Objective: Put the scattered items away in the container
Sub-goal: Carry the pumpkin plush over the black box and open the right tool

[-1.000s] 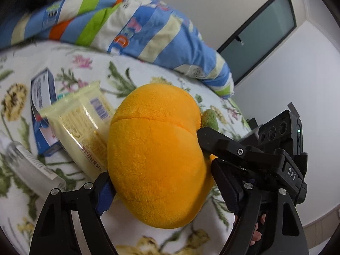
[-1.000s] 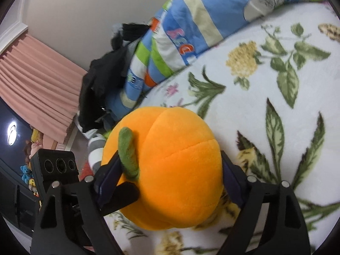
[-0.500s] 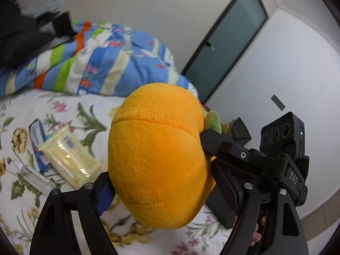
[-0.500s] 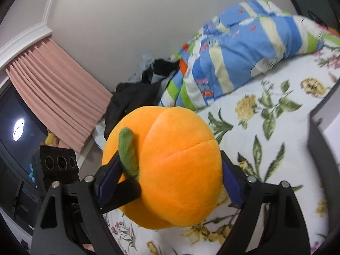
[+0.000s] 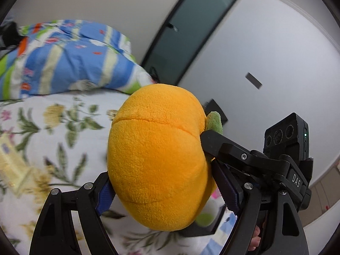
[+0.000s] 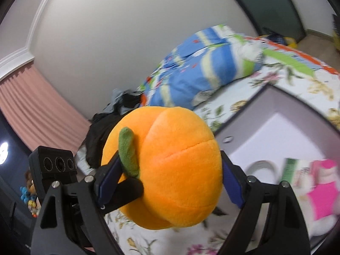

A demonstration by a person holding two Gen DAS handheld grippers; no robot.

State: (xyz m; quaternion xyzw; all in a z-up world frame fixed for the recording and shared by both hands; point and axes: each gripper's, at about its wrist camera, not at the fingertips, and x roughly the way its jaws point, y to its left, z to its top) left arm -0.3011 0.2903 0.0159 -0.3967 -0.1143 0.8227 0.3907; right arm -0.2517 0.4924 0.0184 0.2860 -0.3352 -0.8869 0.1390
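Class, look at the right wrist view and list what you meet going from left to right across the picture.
Pink curtain → left gripper's camera block → plush orange, clamped by both grippers → grey container → pink-and-white soft toy inside the container.

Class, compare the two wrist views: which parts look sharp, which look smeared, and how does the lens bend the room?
Left wrist view: plush orange sharp, floral bedspread smeared, door frame bowed. Right wrist view: orange sharp, container and pink toy blurred, dark fisheye corners.
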